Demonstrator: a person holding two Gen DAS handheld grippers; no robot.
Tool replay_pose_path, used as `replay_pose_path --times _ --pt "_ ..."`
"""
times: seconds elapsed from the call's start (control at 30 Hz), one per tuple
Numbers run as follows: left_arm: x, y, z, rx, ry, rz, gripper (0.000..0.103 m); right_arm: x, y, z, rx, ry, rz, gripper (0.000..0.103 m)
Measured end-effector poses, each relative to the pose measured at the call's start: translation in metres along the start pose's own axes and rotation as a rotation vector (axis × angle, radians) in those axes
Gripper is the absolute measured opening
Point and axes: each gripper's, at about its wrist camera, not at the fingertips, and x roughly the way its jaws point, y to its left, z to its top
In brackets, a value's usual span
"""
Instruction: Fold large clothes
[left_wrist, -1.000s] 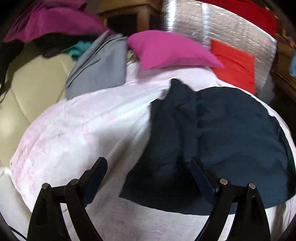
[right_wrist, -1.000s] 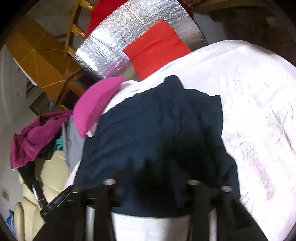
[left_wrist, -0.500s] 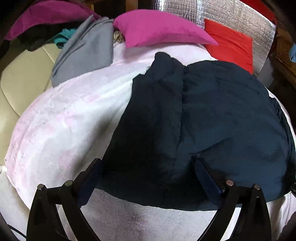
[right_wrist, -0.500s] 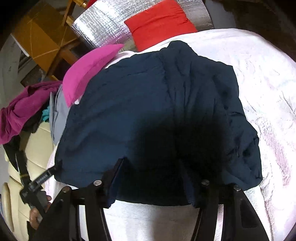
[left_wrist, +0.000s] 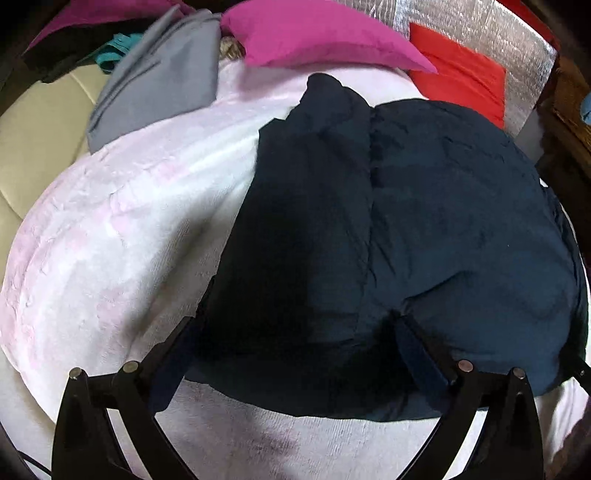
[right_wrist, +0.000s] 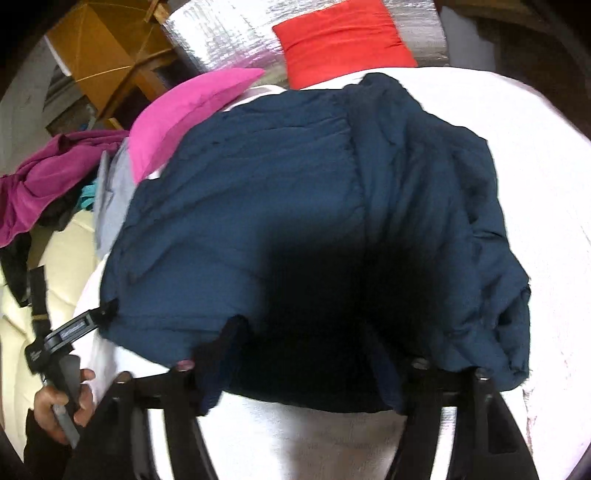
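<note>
Right in front of both tongs, on the white blanket (left_wrist: 122, 221), lies the big dark blue garment (left_wrist: 406, 240), folded over with a seam down its middle. It looks soft, puffy and light, so it should bend easily but may slump or slide; I would pinch it at the near corners of its edge. The left tongs (left_wrist: 295, 343) point steeply down and have just been opening; they stand wide apart with the near edge between them, not squeezed. The right tongs (right_wrist: 306, 354) tilt down too, have also just been opening, and hold nothing.
</note>
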Motion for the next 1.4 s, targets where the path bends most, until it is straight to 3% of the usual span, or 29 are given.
replay_pose_path --times 0.1,0.17,0.23,0.3,0.4,0.53,0.77,0.83,0.87,0.97,1.07,1.2,1.3,1.4 --pt "-0.021 0.001 0.013 0.015 -0.054 0.052 0.103 -0.015 -0.001 0.006 -0.005 -0.021 0.048 0.077" --pt "-0.036 0.001 0.025 0.038 -0.137 0.112 0.103 -0.038 -0.011 0.012 0.029 -0.11 0.116 0.077" --pt "-0.04 0.001 0.037 0.046 -0.175 0.16 0.103 -0.06 -0.03 0.021 0.066 -0.221 0.098 0.077" --pt "-0.035 0.002 0.049 0.045 -0.199 0.191 0.103 -0.068 -0.053 0.027 0.135 -0.263 0.085 0.077" --pt "-0.017 0.008 0.053 0.018 -0.156 0.143 0.103 -0.059 -0.092 0.036 0.271 -0.232 0.072 0.077" --pt "0.015 0.018 0.06 -0.07 -0.021 -0.012 0.103 -0.034 -0.118 0.048 0.37 -0.172 0.069 0.077" --pt "0.04 0.038 0.064 -0.206 0.056 -0.207 0.103 0.013 -0.121 0.059 0.396 -0.065 0.11 0.076" --pt "0.048 0.046 0.063 -0.265 0.085 -0.279 0.103 0.016 -0.12 0.058 0.392 -0.077 0.109 0.075" --pt "0.049 0.048 0.063 -0.28 0.089 -0.294 0.103 0.017 -0.12 0.059 0.396 -0.085 0.115 0.07" --pt "0.05 0.046 0.066 -0.282 0.063 -0.288 0.101 0.019 -0.12 0.059 0.423 -0.095 0.153 0.048" --pt "0.051 0.037 0.074 -0.279 0.048 -0.338 0.074 0.009 -0.11 0.063 0.39 -0.136 0.174 0.034" --pt "0.054 0.03 0.084 -0.273 0.019 -0.282 0.066 -0.009 -0.096 0.065 0.335 -0.226 0.179 0.032" --pt "0.061 0.035 0.097 -0.29 0.024 -0.292 0.064 0.012 -0.105 0.062 0.348 -0.149 0.097 0.032" --pt "0.059 0.034 0.097 -0.294 0.047 -0.273 0.065 0.016 -0.111 0.06 0.397 -0.129 0.122 0.035"
